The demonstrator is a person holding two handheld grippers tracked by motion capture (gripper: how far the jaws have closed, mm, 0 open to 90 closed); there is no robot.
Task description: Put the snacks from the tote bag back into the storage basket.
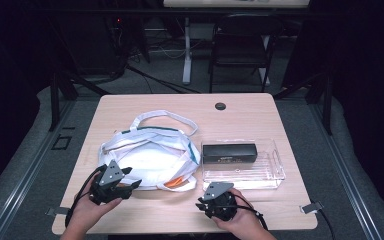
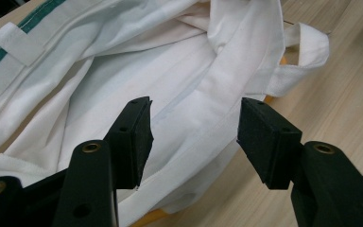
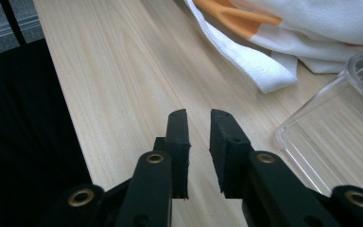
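White cotton cloth makes up the tote bag (image 1: 147,159), which lies flat and crumpled on the tabletop (image 1: 240,112) and serves here as the landmark. Nearest the viewer, the left tongs (image 1: 128,180) hover at the bag's near-left edge, released, the jaws wide apart with a fold of cloth and a flat strap (image 2: 227,80) lying beneath the gap; neither pad presses on it. The right tongs (image 1: 206,196) hang over bare wood off the bag's near-right corner, jaws parted by a narrow gap and grasping nothing. An orange patch (image 3: 236,16) shows at that corner, beside a hemmed strap end (image 3: 264,71). To the bag's right, almost touching it, stands a clear plastic tray (image 1: 275,172) holding a black box (image 1: 229,152). Beyond the bag, a loop handle (image 1: 167,117) trails toward the far edge. Judged from its folds, the bag is light, limp and not fragile; it will sag and slide rather than lift as one piece. The doubled straps or the stitched hem probably give the firmest hold.
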